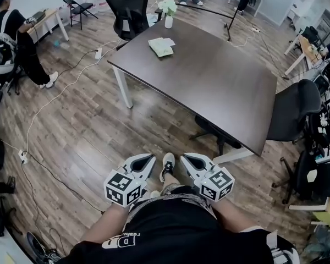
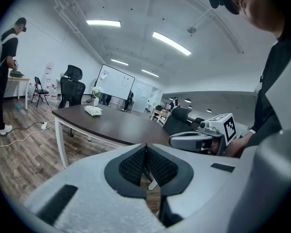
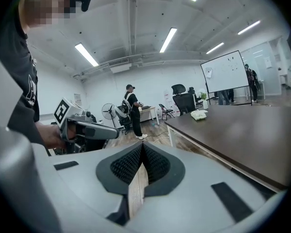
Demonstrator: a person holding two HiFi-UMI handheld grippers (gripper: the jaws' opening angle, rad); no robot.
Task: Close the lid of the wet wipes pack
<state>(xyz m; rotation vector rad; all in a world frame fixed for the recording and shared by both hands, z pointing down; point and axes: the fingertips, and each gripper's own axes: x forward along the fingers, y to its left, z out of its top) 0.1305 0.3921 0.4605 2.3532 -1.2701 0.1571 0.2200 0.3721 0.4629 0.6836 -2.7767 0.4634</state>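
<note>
Left gripper (image 1: pixel 147 159) and right gripper (image 1: pixel 188 159) are held side by side at the lower centre of the head view, close to the person's body and over the wooden floor (image 1: pixel 82 131). Each one's own view shows the ribbed jaw pads pressed together with nothing between them, so both are closed and empty and touch nothing. Two grippers are in use, and each carries one cube with black-and-white square markers.

The wet wipes pack (image 1: pixel 161 46), the only one in sight, lies at the upper centre of the head view on the far end of a single dark table (image 1: pixel 209 87), well apart from both grippers. It is too small to tell whether its lid is up or down. One white vase of flowers (image 1: pixel 168 13) stands near it by the table's far corner.

Two black office chairs (image 1: pixel 126 12) are drawn up to the table, one at the far end and one at the right edge, and a folding chair (image 1: pixel 80 7) stands at the upper left. A person in black (image 1: pixel 16 37) stands at a desk at the upper left.

White lettering on the wearer's black shirt (image 1: pixel 176 230) is cut off and cannot be read.
</note>
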